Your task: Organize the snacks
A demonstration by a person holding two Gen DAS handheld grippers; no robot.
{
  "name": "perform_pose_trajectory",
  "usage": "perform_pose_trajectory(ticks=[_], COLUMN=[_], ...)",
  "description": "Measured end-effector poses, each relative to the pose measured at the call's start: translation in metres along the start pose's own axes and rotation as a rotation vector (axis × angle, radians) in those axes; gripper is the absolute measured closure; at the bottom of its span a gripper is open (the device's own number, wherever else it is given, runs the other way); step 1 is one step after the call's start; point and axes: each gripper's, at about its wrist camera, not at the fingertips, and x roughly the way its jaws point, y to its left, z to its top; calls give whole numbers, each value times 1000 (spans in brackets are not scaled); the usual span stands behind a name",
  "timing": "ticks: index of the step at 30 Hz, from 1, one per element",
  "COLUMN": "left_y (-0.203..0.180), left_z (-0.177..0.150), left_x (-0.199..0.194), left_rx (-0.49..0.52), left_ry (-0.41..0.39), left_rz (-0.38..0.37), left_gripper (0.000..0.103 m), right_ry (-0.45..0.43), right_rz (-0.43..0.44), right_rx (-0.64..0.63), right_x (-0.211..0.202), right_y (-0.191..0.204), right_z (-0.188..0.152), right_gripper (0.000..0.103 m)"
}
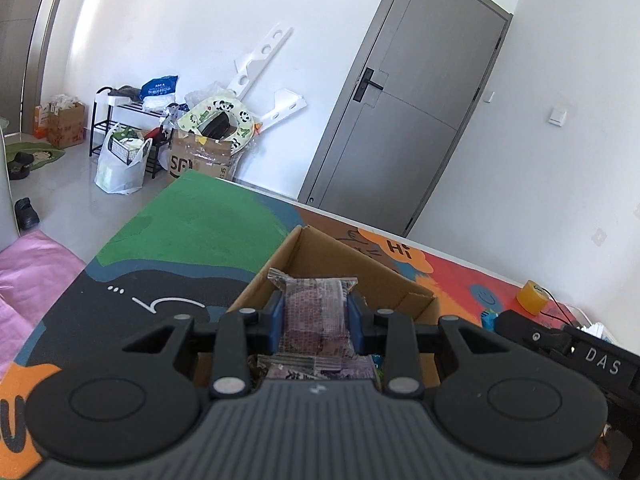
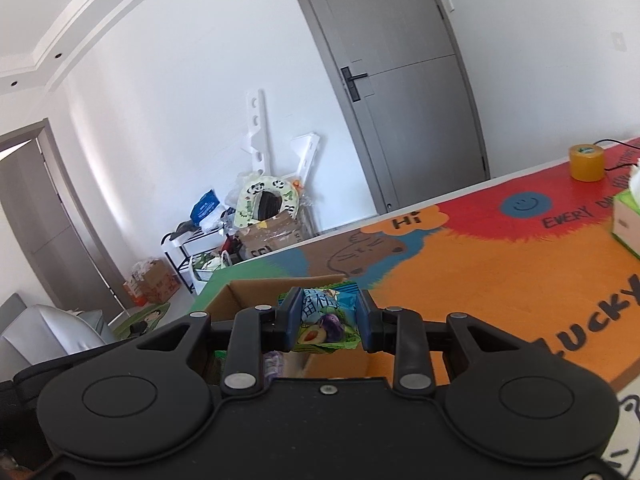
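The left claw (image 1: 316, 320) pinches a purple snack packet (image 1: 314, 312) above the open cardboard box (image 1: 344, 264) on the desk (image 1: 192, 220). The right claw (image 2: 329, 322) pinches a green snack packet (image 2: 328, 320) beside the box's rim.

- Premises: a lived-in home, room by an entrance.
- Grey interior door (image 1: 408, 92) with lever handle; wall switch (image 1: 557, 116).
- Shoe rack (image 1: 105, 120), shoes (image 1: 27, 213) on tiled floor, green rug (image 1: 38, 154).
- Household clutter against wall: cardboard boxes (image 1: 202, 156), full plastic bag (image 1: 120, 168).
- Cartoon-printed table mat (image 2: 500, 264).
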Motion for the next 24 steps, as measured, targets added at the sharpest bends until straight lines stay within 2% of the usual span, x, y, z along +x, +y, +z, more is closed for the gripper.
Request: perform_pose_trajectory(ticks=[5,9,11,15,17,19,22,24], left_y=[-2,2,4,12,14,14,12,10], left_z=[3,9,12,15,15,15,11,9], left_x=[13,15,12,5,5,5,2,1], left_rx=[2,-18,-18,-17,-15,-9,-4,4], left_ry=[35,41,18,-1,7,15,22,32], left_rz=[-3,-1,2,26,43,53,50,42], left_gripper=[71,60,49,46,45,41,30,27], right_ry=[5,16,19,31,43,38,43,51], right_rz=[2,14,23,39,40,26,10,-2], right_rx=[-6,-1,-3,-7,-7,21,25,39], right_x=[10,18,24,38,41,39,33,26], right_y=[6,11,15,27,31,27,20,14], right_z=[4,8,8,7,4,1,-4,-6], right_gripper=[73,73,73,72,68,43,41,39])
